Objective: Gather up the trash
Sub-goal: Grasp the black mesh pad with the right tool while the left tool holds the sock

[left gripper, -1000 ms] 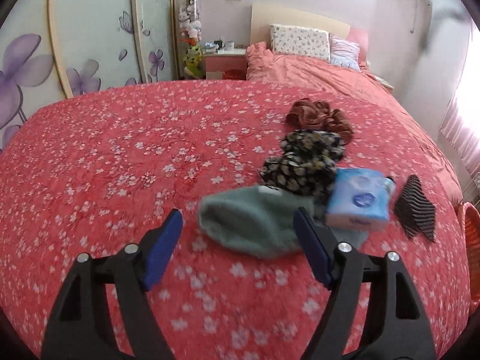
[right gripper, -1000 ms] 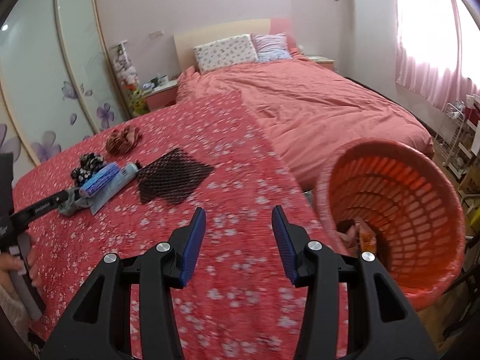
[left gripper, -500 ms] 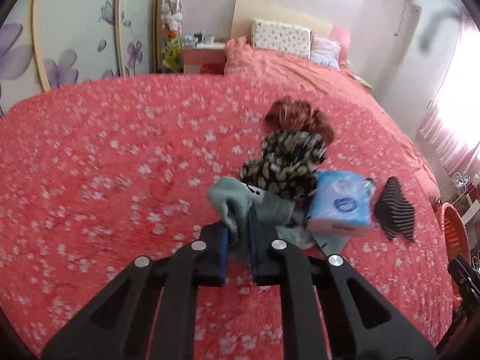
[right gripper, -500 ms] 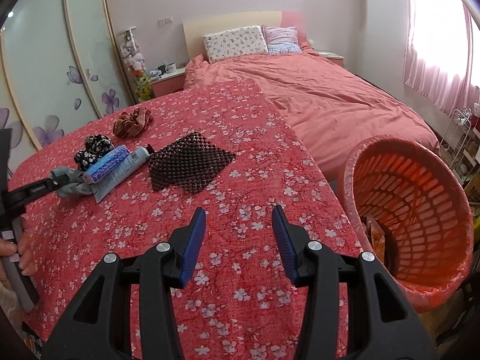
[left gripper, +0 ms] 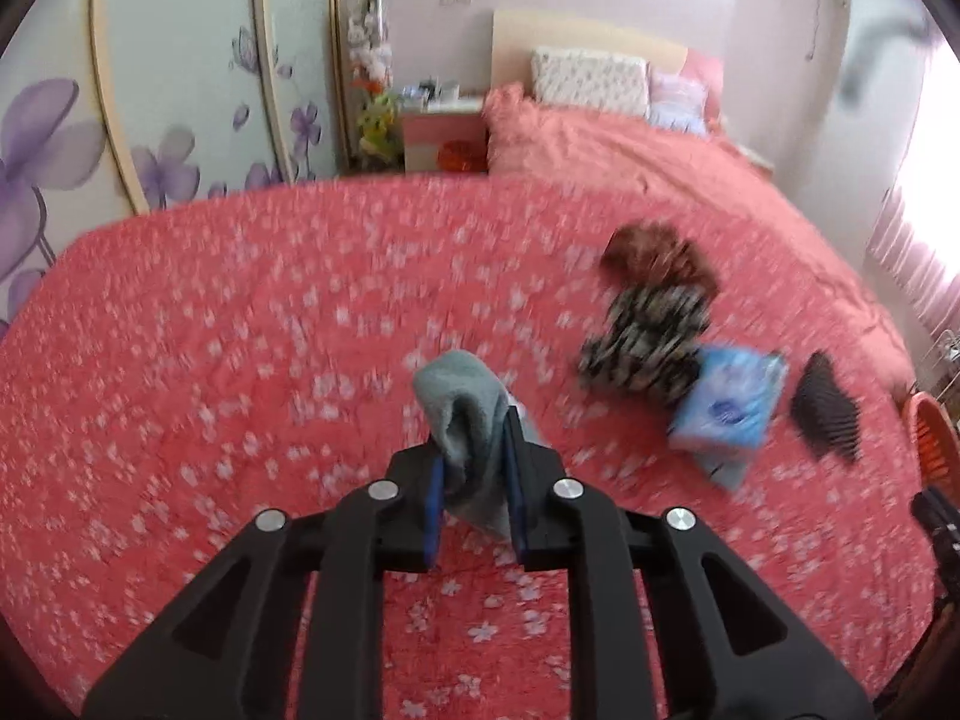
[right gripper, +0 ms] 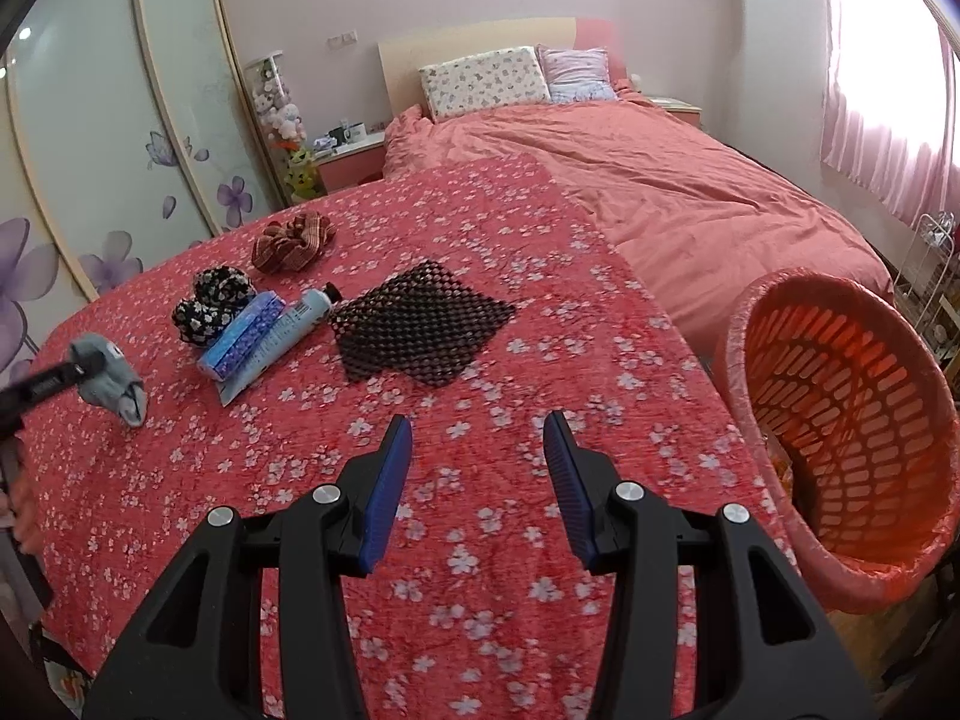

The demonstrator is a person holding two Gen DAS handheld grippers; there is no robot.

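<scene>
Cloth fills the left wrist view: a crumpled grey-green fabric piece point(left gripper: 465, 414) is pinched between the blue pads of the left hand-held gripper point(left gripper: 471, 468), its lower end hanging below the fingers above the red floral-print cover point(left gripper: 240, 360). Beyond and to the right of the cloth lie a black-and-white floral scrunchie point(left gripper: 651, 339), a rust-brown scrunchie point(left gripper: 657, 255) behind it, a blue tissue pack point(left gripper: 729, 402) touching the floral scrunchie, and a black mesh mat point(left gripper: 825, 405) near the cover's right edge. To the left of the cloth the cover is bare out to its far rim. This view is motion-blurred.

In the right wrist view, the right hand-held gripper point(right gripper: 478, 477) is spread wide with nothing between its blue pads, over bare cover. The cloth point(right gripper: 111, 378) hangs at the far left, in the other gripper's fingers. To its right, a pale blue squeeze tube point(right gripper: 282, 333) lies just beside the tissue pack point(right gripper: 243, 336), then the mesh mat point(right gripper: 420, 324). An orange slatted plastic basket point(right gripper: 840, 438) with a thin liner stands off the cover's right edge, its mouth tilted toward the camera.
</scene>
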